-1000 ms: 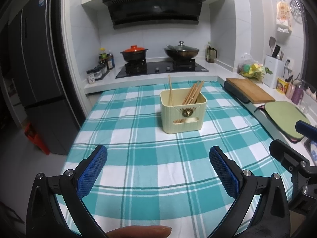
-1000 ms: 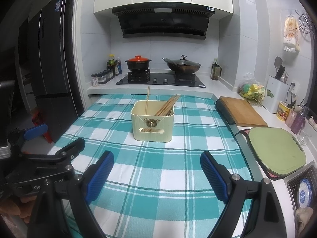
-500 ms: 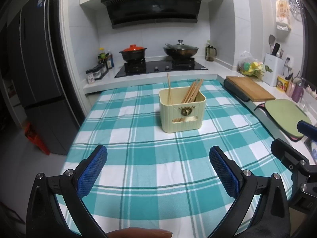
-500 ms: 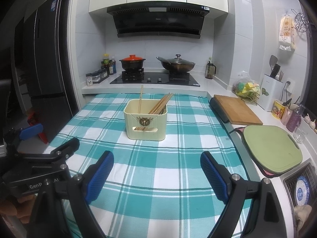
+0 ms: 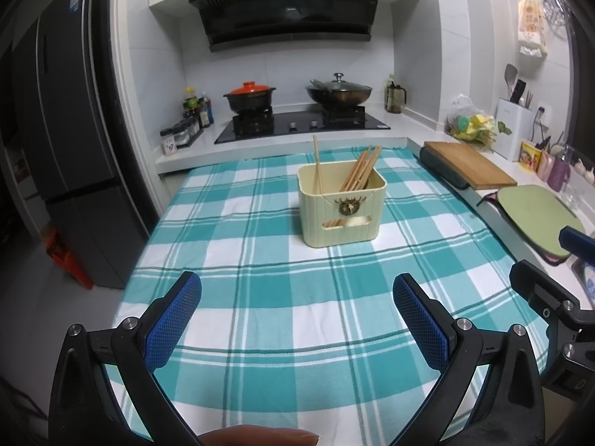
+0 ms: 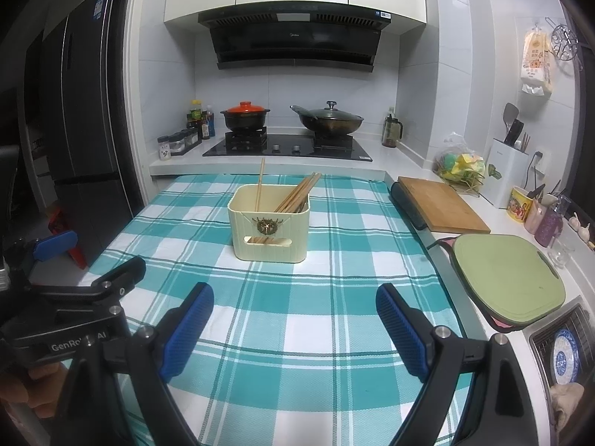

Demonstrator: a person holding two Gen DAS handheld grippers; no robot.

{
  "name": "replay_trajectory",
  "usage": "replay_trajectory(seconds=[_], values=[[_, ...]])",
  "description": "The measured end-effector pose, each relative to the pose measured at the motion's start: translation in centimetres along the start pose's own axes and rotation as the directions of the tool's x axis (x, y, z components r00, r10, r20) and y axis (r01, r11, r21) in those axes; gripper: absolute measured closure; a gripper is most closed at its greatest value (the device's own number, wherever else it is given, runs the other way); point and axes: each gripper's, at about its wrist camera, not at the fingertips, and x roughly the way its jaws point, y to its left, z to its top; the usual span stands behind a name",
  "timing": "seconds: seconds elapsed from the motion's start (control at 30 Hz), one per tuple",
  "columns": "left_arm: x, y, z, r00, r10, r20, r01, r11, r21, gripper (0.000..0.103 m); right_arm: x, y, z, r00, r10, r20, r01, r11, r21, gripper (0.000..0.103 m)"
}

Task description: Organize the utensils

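Cream-coloured, the bin (image 5: 342, 206) stands at mid-frame on the checked cloth (image 5: 260, 297), chopsticks (image 5: 360, 173) leaning inside, one stick upright at its left. Both the left gripper (image 5: 297, 319) and right gripper (image 6: 293, 329) hang low in frame, jaws spread wide, holding nothing, well short of the bin.

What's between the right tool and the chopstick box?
Only bare checked tablecloth separates the right tool from the cream box holding the chopsticks; the right wrist view shows the whole stretch.
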Motion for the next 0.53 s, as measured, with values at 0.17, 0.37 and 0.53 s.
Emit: replay_trajectory(seconds=[0.17,0.37,0.53], values=[[0.08,-0.01,-0.02,1.000,0.002,-0.002,-0.002,1.000,0.002,0.000,0.09,-0.03,-0.11,1.000,-0.002,-0.002,0.002,1.000,0.001,0.012],[0.01,-0.30,-0.22,1.000,0.002,0.008,-0.002,1.000,0.010,0.000,0.35,-0.21,-0.19,1.000,-0.005,-0.009,0.005,1.000,0.005,0.012],[-0.01,-0.52,-0.14,1.000,0.017,0.016,-0.017,1.000,0.013,0.000,0.46,-0.49,-0.16,1.000,-0.008,-0.010,0.009,1.000,0.011,0.012]])
